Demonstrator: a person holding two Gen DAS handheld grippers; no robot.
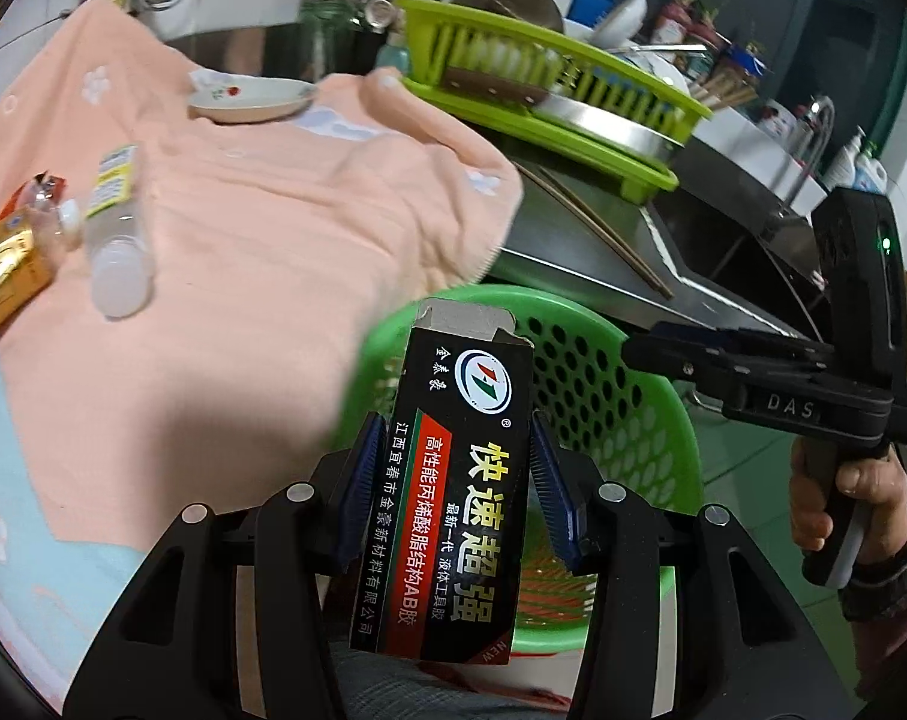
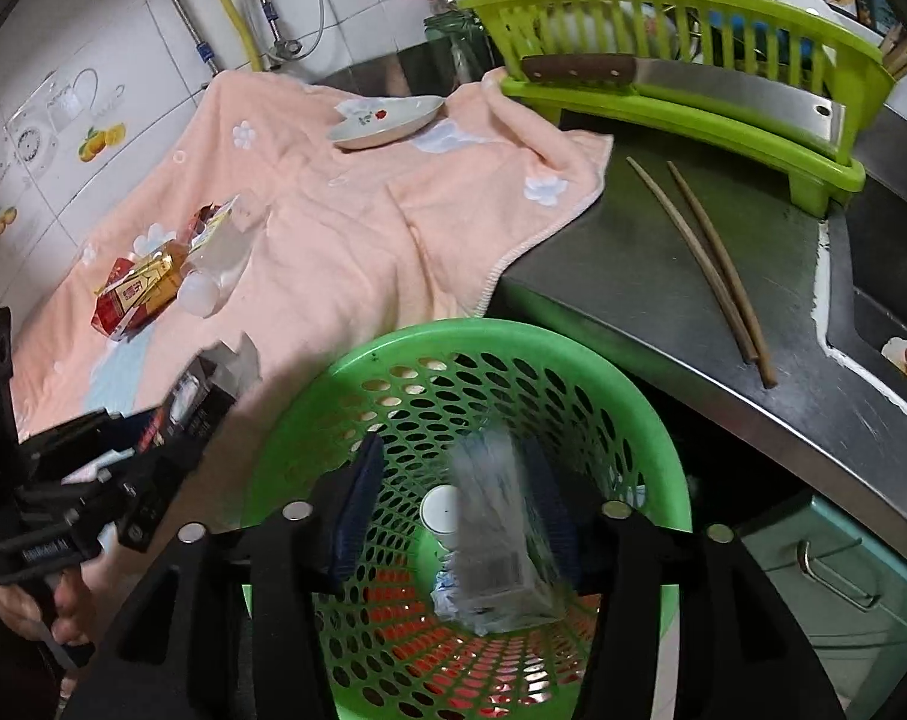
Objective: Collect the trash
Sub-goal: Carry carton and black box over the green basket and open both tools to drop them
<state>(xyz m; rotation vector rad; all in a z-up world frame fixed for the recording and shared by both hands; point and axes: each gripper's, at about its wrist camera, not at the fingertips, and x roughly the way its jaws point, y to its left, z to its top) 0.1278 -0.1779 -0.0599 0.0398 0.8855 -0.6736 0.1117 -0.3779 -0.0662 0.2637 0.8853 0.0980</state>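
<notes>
My left gripper (image 1: pixel 458 429) is shut on a black glue box (image 1: pixel 453 504), held upright before the rim of a green perforated basket (image 1: pixel 657 396). In the right wrist view my right gripper (image 2: pixel 453 450) hangs over the basket (image 2: pixel 441 337) with its jaws open. A blurred pale box (image 2: pixel 495 540) is between its fingers, clear of the left pad (image 2: pixel 357 504), above white trash in the basket's bottom. A clear plastic bottle (image 2: pixel 213 276) and a red and gold packet (image 2: pixel 135 294) lie on the pink towel (image 2: pixel 345 228). A hand holds the right gripper (image 1: pixel 636 351) at the right.
A flowered plate (image 2: pixel 387 120) sits at the towel's far edge. A green dish rack (image 2: pixel 693 114) with a cleaver (image 2: pixel 723 90) stands on the steel counter (image 2: pixel 603 276). Two chopsticks (image 2: pixel 705 264) lie near the sink. A drawer (image 2: pixel 837 570) is at the lower right.
</notes>
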